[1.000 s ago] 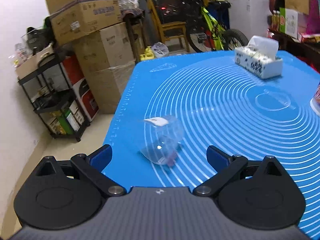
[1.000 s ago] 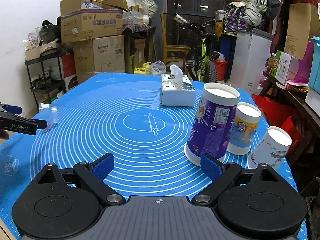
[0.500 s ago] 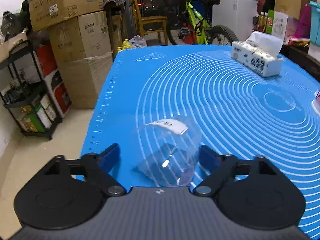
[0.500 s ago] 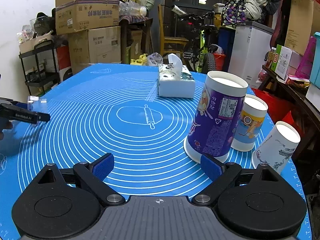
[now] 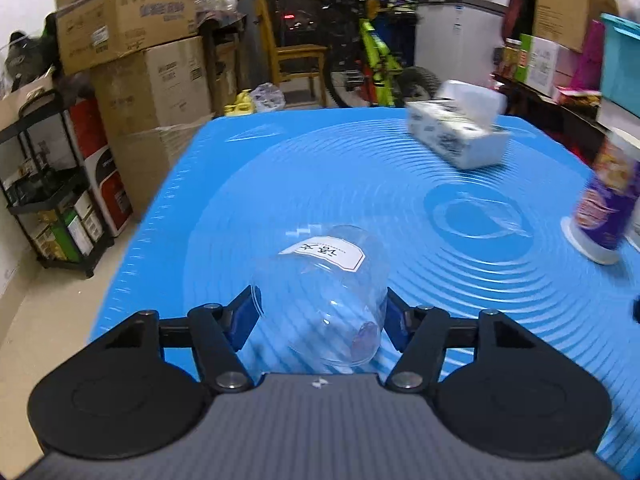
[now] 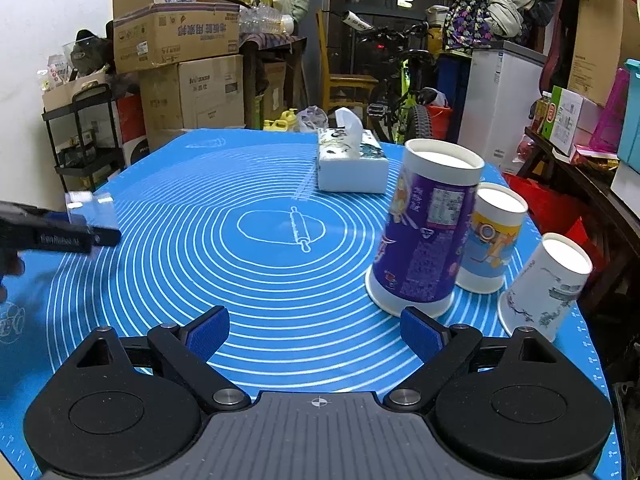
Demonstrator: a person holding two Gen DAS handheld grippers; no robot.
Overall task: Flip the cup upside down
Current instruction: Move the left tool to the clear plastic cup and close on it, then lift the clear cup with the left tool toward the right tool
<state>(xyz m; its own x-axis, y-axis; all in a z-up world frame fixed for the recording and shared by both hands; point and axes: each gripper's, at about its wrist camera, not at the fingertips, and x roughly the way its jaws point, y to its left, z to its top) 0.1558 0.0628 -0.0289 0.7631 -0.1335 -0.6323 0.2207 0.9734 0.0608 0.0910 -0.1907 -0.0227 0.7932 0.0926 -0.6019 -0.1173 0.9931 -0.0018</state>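
A clear plastic cup (image 5: 320, 292) with a white label lies sideways between my left gripper's (image 5: 320, 314) blue pads, which press on its sides. The cup's open rim points away from the camera. In the right wrist view the left gripper (image 6: 96, 236) shows at the far left edge with the clear cup (image 6: 90, 210) in it, just above the blue mat (image 6: 200, 200). My right gripper (image 6: 316, 334) is open and empty, low over the mat's near edge, with nothing between its pads.
A tissue box (image 6: 352, 164) stands at the back of the mat. A tall purple paper cup (image 6: 428, 228), a blue-and-yellow cup (image 6: 492, 240) and a white cup (image 6: 544, 284) stand inverted at the right. Boxes, shelving and a bicycle surround the table.
My left gripper moved forward over the lying clear cup, then its pads closed on the cup's sides. The left view has swung right. The right gripper stayed nearly still and open.
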